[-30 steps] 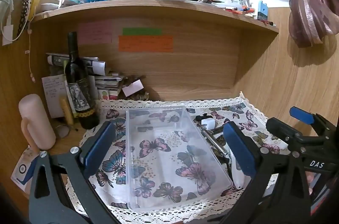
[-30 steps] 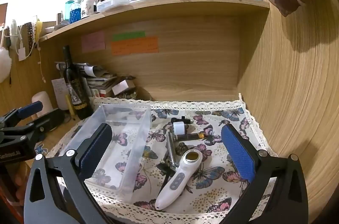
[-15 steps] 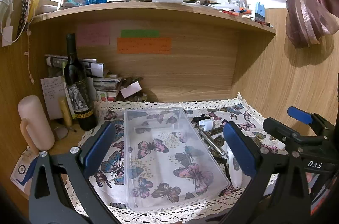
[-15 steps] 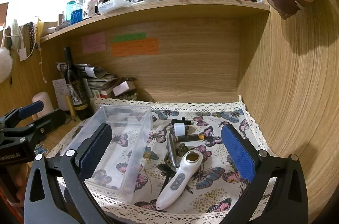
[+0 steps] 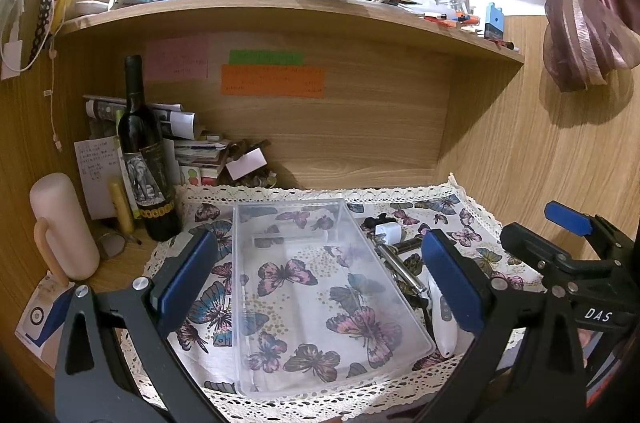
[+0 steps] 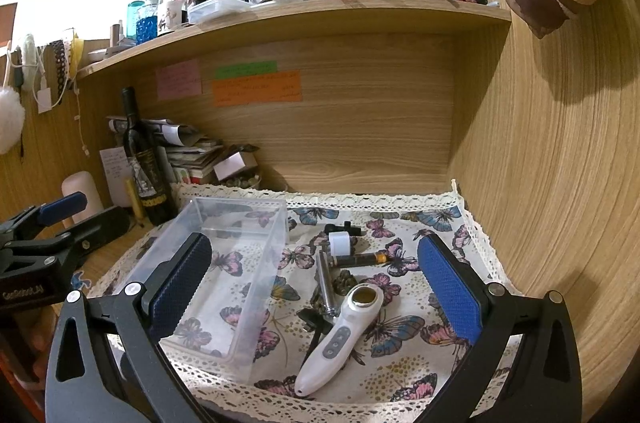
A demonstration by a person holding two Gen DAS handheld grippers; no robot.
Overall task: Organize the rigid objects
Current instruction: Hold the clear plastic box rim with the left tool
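A clear plastic bin [image 5: 320,379] [image 6: 272,223] stands empty on the butterfly cloth [image 5: 208,303] [image 6: 400,367]. To its right lie a white handheld device [image 6: 340,337] [image 5: 442,323], a silver metal rod [image 6: 325,283] [image 5: 400,269], a dark pen-like stick [image 6: 360,259], a small white cap [image 6: 340,243] [image 5: 389,233] and small black pieces [image 6: 342,227]. My left gripper [image 5: 320,279] hangs open over the bin's near end. Above the device and rod, my right gripper [image 6: 316,287] is open too. Neither holds anything.
A dark wine bottle [image 5: 146,159] [image 6: 144,163], a pink cylinder [image 5: 62,227] and stacked papers [image 5: 192,151] stand at the left back. A crowded wooden shelf [image 5: 280,11] hangs overhead. A wooden wall [image 6: 540,183] closes the right side.
The left view has shifted slightly, with the bin now closer and more central between its fingers. The right view has barely moved. Both grippers stay open.
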